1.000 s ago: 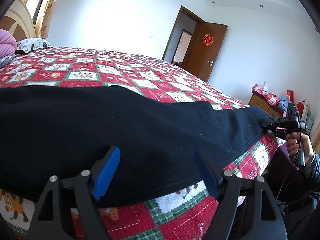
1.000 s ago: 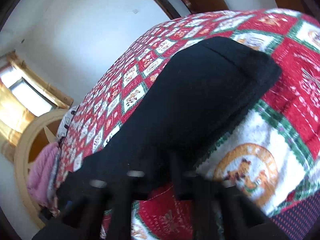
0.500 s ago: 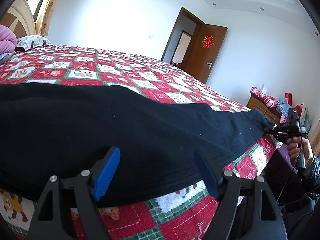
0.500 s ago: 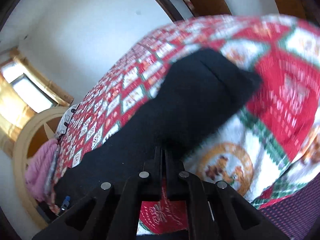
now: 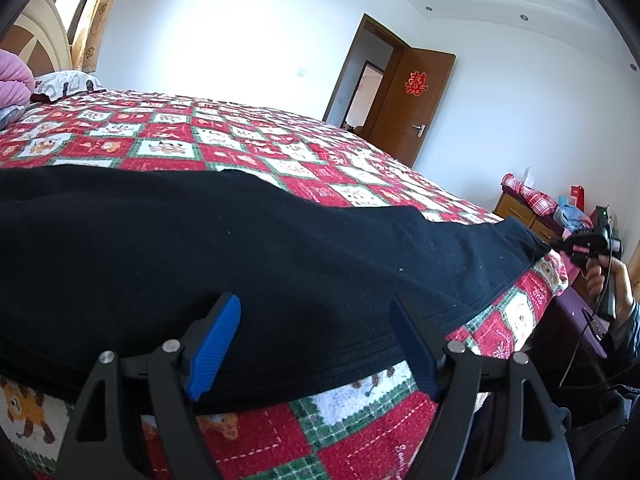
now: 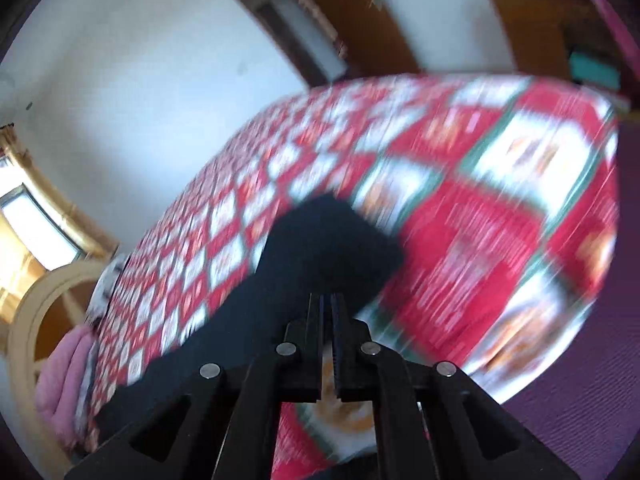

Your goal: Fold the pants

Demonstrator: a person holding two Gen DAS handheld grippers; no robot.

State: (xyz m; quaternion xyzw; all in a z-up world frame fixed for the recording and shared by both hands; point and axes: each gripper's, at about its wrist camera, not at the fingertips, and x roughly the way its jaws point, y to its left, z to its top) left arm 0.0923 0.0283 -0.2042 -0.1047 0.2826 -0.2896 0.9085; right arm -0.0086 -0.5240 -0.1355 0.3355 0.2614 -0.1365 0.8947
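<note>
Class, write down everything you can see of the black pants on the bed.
The black pants look like soft, matte knit cloth with a stitched hem along the near edge. They lie stretched lengthwise across the red checked quilt, close to its near side. The right gripper, jaws shut, pinches one end, which stands slightly raised off the quilt. The left gripper hangs open over the near edge, not gripping. The far left end runs out of view.
</note>
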